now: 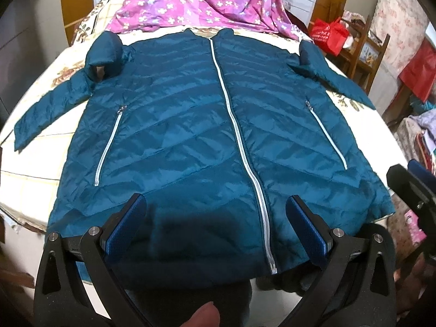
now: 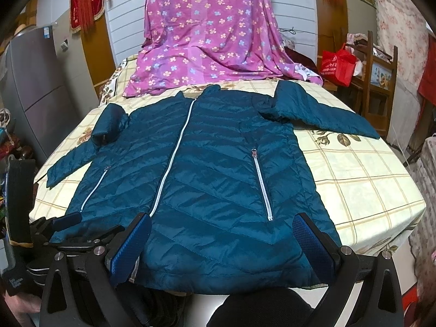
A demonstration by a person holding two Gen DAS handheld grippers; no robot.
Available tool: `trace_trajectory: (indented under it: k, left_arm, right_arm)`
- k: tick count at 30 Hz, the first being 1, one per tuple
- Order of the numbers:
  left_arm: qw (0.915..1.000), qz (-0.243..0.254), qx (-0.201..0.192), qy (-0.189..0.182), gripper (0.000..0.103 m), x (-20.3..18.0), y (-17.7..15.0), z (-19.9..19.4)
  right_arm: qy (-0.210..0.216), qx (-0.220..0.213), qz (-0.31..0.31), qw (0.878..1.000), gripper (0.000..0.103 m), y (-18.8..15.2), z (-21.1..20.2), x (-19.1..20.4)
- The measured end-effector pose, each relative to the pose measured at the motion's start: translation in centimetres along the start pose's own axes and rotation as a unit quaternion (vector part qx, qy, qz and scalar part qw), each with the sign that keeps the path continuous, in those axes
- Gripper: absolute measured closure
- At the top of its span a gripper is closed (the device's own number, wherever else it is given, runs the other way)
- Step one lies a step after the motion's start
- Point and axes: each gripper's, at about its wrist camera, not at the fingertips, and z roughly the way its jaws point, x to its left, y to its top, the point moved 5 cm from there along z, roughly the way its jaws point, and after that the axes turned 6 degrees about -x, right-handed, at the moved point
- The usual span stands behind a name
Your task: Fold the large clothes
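Jacket, teal and zipped, lies flat on a bed; left tool and right tool hover wide apart, empty, over its hem.

Checked floral bed carries a spread teal jacket and purple flowered sheet

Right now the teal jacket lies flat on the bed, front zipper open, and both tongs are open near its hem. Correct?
Not quite: the front zipper of the teal jacket is closed up to the collar, as the left wrist view shows. The rest holds.
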Motion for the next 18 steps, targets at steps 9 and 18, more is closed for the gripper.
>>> trace_trajectory:
  k: [9,18]
  left_arm:
    - [0.9986,-0.027,-0.04,0.022,0.0,3.2,3.3,1.0]
    - [0.9983,-0.025,-0.018,-0.05,0.0,1.8,5.8,3.3]
  right_arm:
    - [-0.009,-0.002,-0.016,1.0,0.0,1.1,1.6,0.0]
    - [0.006,-0.085,-0.057,0.995,0.0,4.5,3.9,0.4]
